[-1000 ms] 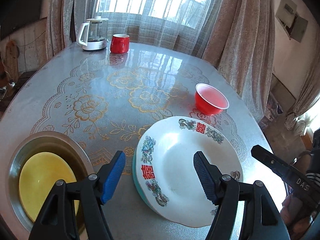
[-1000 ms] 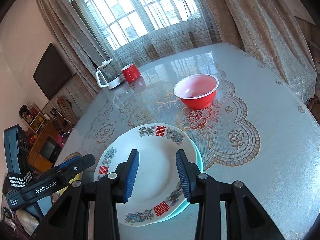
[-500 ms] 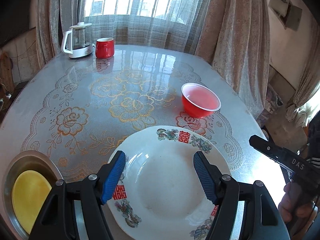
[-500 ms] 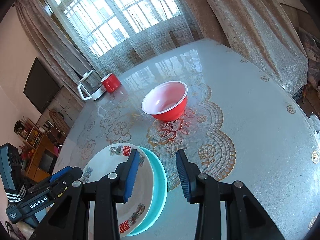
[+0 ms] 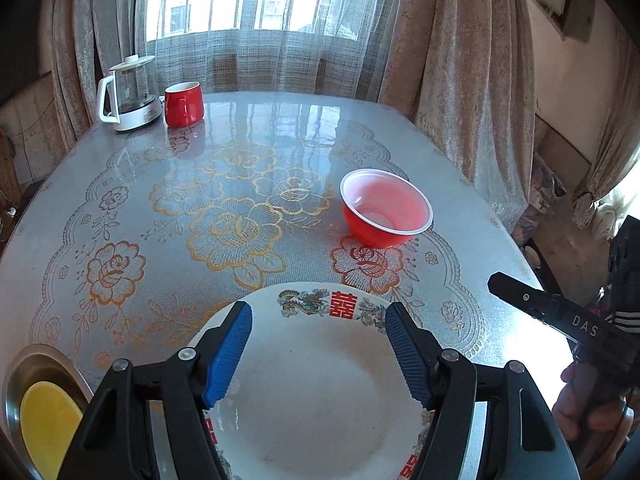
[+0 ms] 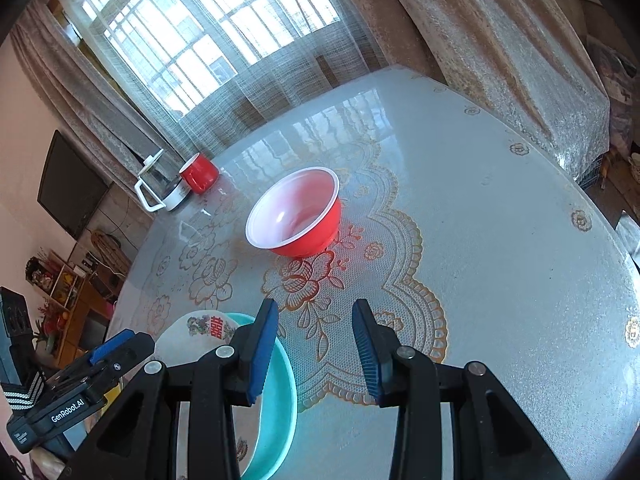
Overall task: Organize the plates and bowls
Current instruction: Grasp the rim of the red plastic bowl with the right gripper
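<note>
A: Left wrist view, item one: left gripper (image 5: 318, 354), jaws spread and closing slightly, nothing pinched. It is held over the white plate (image 5: 320, 392), whose bowl is seen between the blue pads (image 5: 228, 354); no contact with the plate can be confirmed.

B: Item two, same view: red bowl (image 5: 386, 208), upright on the counter (image 5: 256, 152), well apart from the plate, toward the far right edge. It is judged to be the piece not yet gathered.

A: Item three: steel basin (image 5: 24, 364) at the lower left, a yellow plate (image 5: 48, 420) lying inside it. A collecting place is suggested, though this is a judgement only.

B: Right wrist view, item four: right gripper (image 6: 316, 346), jaws partly spread, empty; only the counter's lace pattern is seen between them. It is pointed toward the red bowl (image 6: 298, 216), so an approach to that bowl is inferred.

A: Noted from the right wrist view alone: a teal plate (image 6: 280, 396) lies under the white plate (image 6: 188, 338), so a stack is already formed. From the left wrist view that lower plate is hidden.

B: Noted from the left wrist view alone: the basin and yellow plate. Listed in both: kettle (image 5: 128, 94) and red mug (image 5: 184, 103) at the far edge, left untouched.
</note>
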A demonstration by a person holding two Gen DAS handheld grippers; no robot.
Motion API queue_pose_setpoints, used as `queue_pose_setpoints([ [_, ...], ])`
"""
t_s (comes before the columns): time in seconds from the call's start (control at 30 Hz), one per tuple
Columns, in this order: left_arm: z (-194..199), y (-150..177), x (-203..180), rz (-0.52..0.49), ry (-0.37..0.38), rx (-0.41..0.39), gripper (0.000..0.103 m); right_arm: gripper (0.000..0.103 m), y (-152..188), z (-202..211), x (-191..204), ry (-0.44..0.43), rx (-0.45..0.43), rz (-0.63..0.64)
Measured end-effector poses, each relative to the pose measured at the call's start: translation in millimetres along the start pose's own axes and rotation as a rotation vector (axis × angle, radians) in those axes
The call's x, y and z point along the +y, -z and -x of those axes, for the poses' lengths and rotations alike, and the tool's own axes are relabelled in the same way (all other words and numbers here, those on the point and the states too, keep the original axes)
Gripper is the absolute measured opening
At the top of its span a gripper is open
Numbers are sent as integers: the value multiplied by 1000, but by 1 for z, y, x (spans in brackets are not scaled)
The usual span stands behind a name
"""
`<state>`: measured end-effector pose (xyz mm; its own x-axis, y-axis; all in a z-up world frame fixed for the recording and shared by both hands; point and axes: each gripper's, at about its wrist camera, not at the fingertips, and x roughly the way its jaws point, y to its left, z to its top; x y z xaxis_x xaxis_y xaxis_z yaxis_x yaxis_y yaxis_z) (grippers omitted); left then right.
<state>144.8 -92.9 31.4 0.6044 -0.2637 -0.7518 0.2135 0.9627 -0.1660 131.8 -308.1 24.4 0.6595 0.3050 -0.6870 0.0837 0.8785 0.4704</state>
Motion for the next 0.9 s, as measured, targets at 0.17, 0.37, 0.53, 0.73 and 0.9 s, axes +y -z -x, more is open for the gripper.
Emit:
queue_pose_setpoints([
  [0.17, -12, -10, -7, 0, 4, 13, 69, 39, -9, -7, -17, -10, 1, -45],
  [0.37, -30, -24, -11, 5, 25, 29, 66, 39, -25, -16, -30, -11, -6, -74],
  [0.53, -52, -41, -16, 17, 45, 54, 52, 39, -43, -29, -34, -40, -5, -96],
  [0.73, -86, -64, -18, 46, 36, 78, 51, 39, -61, -59, -30, -35, 10, -100],
  [0.9, -111, -78, -14, 101, 47, 82, 59, 39, -72, -85, -24, -26, 36, -100],
])
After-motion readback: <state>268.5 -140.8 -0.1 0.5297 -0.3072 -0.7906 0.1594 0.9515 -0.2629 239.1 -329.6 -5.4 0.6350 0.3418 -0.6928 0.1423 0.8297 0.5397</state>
